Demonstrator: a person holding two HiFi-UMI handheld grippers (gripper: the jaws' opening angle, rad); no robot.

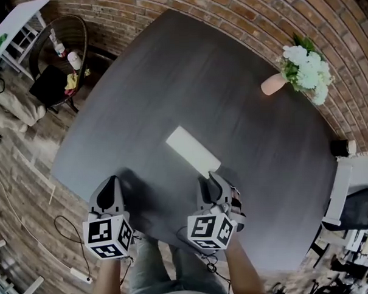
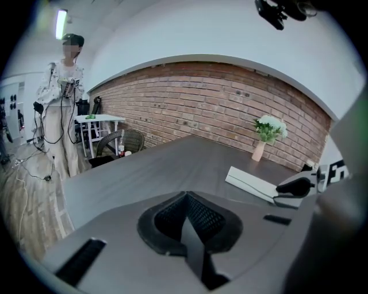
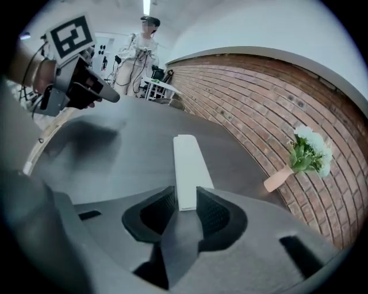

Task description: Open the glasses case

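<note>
Far on the left, a round wicker chair [image 1: 63, 39] stands on the wood floor [image 1: 26, 150] by the brick wall [image 1: 239, 13]. In the left gripper view a person [image 2: 62, 103] stands back there, beside a small white table [image 2: 98, 119].

A big dark table [image 1: 168, 71] fills the middle. The left gripper [image 1: 111, 180] hangs over the near edge of it, on the left side. Its two fingers are shut tight together and hold nothing. It is well apart from the case.

The glasses case [image 1: 192, 149] is long, flat and white. It lies in the middle of the dark table and slants from far left to near right. It looks closed.

The right gripper [image 1: 211, 174] points down at the near right end of the case. Its fingers are spread apart. That end of the case sits right between them, very close to both pads. The rest of the case lies flat on the table.

Farther right, near the wall, a pink vase [image 1: 271, 84] with white flowers [image 1: 307, 68] stands on the table, well away from the case. Past the table's right edge is a black office chair [image 1: 357, 206].
</note>
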